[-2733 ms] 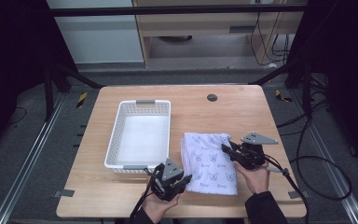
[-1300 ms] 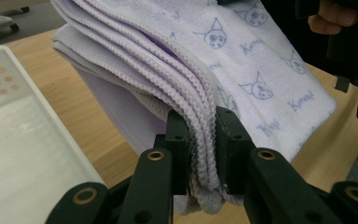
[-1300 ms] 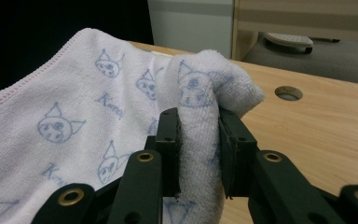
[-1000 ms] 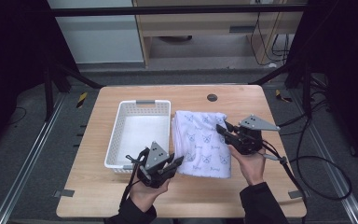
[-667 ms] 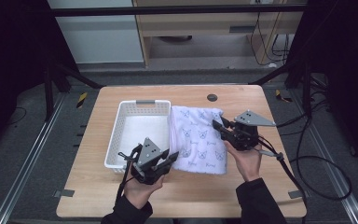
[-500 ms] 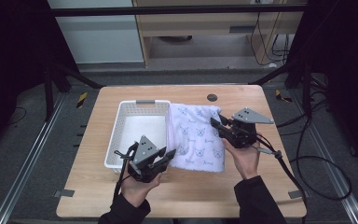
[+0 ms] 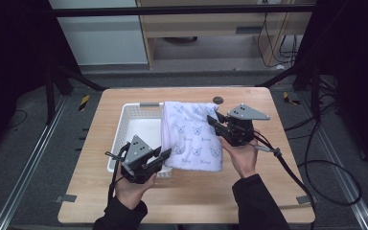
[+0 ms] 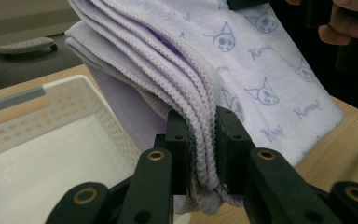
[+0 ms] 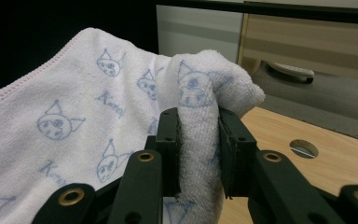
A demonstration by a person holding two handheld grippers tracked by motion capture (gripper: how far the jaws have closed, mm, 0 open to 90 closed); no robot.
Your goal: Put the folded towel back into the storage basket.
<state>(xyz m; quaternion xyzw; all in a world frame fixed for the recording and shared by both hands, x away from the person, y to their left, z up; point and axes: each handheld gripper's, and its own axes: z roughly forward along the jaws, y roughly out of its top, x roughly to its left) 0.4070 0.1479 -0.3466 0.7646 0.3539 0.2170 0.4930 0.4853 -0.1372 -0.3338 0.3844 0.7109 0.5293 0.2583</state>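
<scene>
Since the earlier frames, towel (image 7: 191,136) has shifted left across the table, from lying flat at the right of the basket to hanging with its left edge over the basket's right rim. Both hands have travelled left with it.

Towel: folded, pale lilac-white, printed with small cat-face figures and script. Held off the tabletop between the two tongs. Far part drapes over the near-right part of the white basket (image 7: 134,125); near part hangs over bare wood.

Left gripper (image 7: 165,155): jaws clamped on the towel's near-left corner. In the left gripper view the stacked, stitched edges of the towel (image 8: 200,140) run straight down between the two black jaws, pinched tight, with a small tuft sticking out below. Basket's perforated wall (image 8: 74,109) sits just beside and below that grip.

Right gripper (image 7: 214,122): jaws closed on the towel's right edge, toward the far end. In the right gripper view a thick fold of terry (image 9: 198,154) bulges up and over between the jaws.

Outward: wooden table (image 7: 249,191), a round hole (image 7: 217,99) in it just beyond the towel's far-right corner. Cable (image 7: 306,187) trails from the right gripper off the table's right side.
</scene>
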